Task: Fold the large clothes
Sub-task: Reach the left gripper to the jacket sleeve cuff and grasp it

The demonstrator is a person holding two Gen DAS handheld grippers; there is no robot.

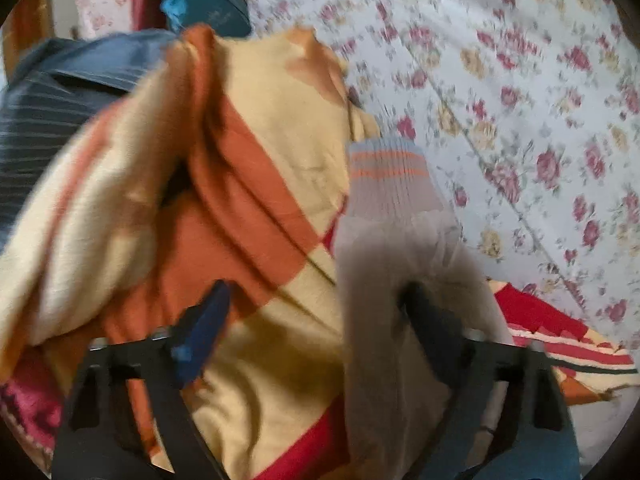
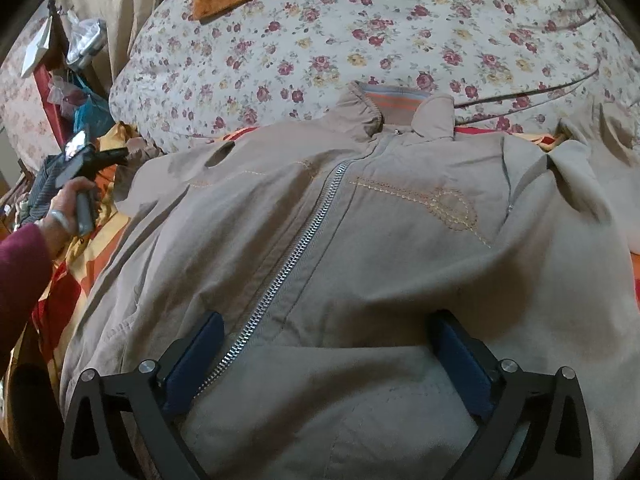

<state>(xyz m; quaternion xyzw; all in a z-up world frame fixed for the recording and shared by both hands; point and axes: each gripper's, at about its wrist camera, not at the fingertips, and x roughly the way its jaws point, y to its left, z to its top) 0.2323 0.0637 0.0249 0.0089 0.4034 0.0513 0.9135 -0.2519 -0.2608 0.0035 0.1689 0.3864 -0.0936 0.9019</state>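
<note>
The jacket [image 2: 340, 240] lies zipped and flat on the bed [image 2: 360, 48] under the released right gripper [image 2: 328, 364], while the left gripper [image 1: 316, 320], its jaws unclenched, straddles the sleeve [image 1: 400, 260] and must next clamp and fold it inward.

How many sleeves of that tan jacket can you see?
2: one sleeve, with a striped cuff, lies by the left hand-held gripper; the other sleeve lies at the jacket's far right.
</note>
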